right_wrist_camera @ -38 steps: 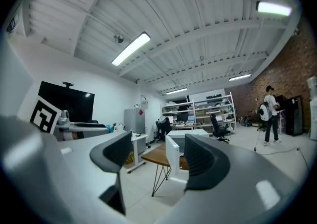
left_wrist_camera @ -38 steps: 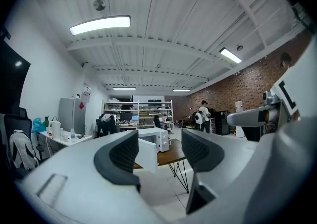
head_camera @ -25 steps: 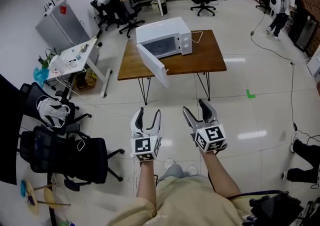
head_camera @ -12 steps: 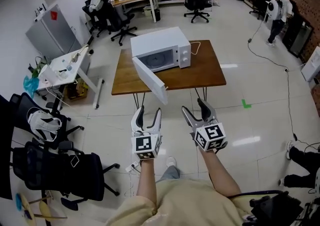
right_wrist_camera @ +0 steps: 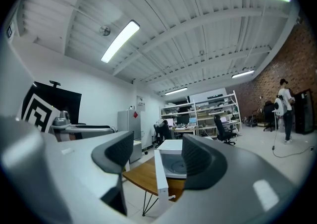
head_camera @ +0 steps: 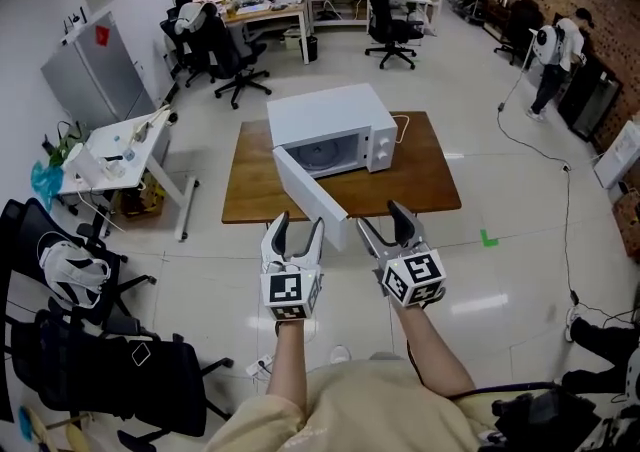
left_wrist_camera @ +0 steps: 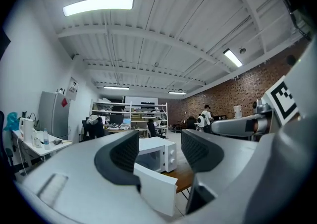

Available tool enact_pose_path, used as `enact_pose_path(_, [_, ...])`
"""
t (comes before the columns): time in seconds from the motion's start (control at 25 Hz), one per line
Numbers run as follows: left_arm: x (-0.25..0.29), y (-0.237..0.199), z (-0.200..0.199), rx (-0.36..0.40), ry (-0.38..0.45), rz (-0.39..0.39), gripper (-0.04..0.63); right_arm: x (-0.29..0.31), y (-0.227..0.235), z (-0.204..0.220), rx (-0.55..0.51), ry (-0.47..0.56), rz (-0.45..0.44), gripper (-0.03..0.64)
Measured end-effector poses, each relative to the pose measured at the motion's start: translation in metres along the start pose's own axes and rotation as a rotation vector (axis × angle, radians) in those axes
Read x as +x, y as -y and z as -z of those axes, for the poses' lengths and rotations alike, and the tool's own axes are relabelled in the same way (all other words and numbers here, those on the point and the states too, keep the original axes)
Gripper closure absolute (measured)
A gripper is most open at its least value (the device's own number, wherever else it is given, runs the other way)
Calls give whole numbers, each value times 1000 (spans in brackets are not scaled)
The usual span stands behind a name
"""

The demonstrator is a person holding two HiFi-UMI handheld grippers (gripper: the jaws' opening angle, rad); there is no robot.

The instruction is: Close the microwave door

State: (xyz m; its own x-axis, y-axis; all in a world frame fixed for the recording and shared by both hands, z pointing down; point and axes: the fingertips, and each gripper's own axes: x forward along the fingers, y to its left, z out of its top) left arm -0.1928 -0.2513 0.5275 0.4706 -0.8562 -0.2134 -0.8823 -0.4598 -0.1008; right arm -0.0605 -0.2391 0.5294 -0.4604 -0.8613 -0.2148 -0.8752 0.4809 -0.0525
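- Pale tiled floor [head_camera: 500, 280] surrounds a wooden table [head_camera: 425, 180], with office chairs [head_camera: 228, 52] further back.
- White microwave [head_camera: 330, 115] sits on the table, its door [head_camera: 312, 200] swung wide open past the table's front edge.
- Left gripper [head_camera: 298, 226] points at the microwave, jaws apart, holding nothing.
- Right gripper [head_camera: 382, 220] sits beside it, jaws also spread and empty, short of the door.

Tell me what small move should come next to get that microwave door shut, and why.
Probably ease the left tongs forward onto the outer face of the microwave door, near its free edge. The door hangs wide open toward you, and that face shows ahead between the open, empty left tongs.
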Motion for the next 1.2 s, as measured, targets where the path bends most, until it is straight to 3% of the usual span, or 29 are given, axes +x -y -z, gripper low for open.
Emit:
enact_pose_path(0.28, [61, -35, 34, -58, -44, 30, 325, 55, 29, 29, 30, -66, 26, 322])
enact_pose_path(0.44, [93, -35, 32, -47, -44, 45, 325, 76, 59, 25, 61, -60, 44, 322])
enact_pose_path(0.6, [136, -33, 47, -35, -57, 10, 326, 101, 102, 34, 82, -54, 18, 324])
enact_pose_path(0.96, [247, 70, 46, 94, -33, -44, 325, 101, 248, 16, 101, 26, -96, 324])
enact_pose_path(1.2, [299, 117, 64, 152, -86, -124, 325, 100, 337, 28, 160, 27, -146, 327])
